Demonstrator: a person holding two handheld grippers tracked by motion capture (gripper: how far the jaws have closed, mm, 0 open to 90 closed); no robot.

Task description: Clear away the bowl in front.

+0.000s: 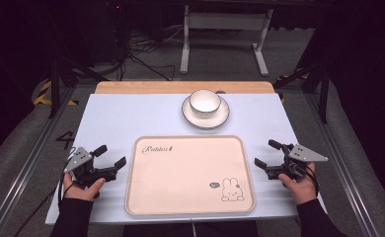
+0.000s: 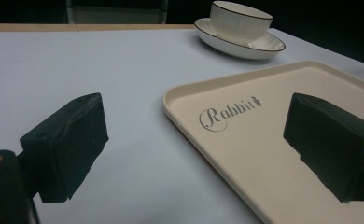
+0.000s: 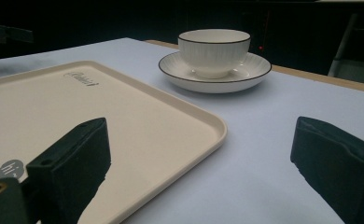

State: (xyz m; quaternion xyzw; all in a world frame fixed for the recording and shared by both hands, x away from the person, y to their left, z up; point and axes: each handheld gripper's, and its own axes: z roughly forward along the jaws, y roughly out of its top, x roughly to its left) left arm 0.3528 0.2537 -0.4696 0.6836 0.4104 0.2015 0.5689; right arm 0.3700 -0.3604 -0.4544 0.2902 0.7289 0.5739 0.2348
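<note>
A cream rectangular plastic tray with rounded corners and a low raised rim lies at the middle of the tabletop's near edge. It bears a script word near its far left corner and a small line-drawn rabbit near its near right corner. Nothing rests on it.

The left gripper sits just off the tray's left edge, held in the person's left hand and angled toward the tray, jaws wide apart with nothing between them. The right gripper mirrors it off the tray's right edge, held in the right hand, jaws likewise spread and empty.

A white ribbed porcelain cup with a dark rim stands on a matching saucer near the pale blue tabletop's far edge.

In both gripper views the tray is cut off by the frame, and the rabbit's small lettering is unreadable.
</note>
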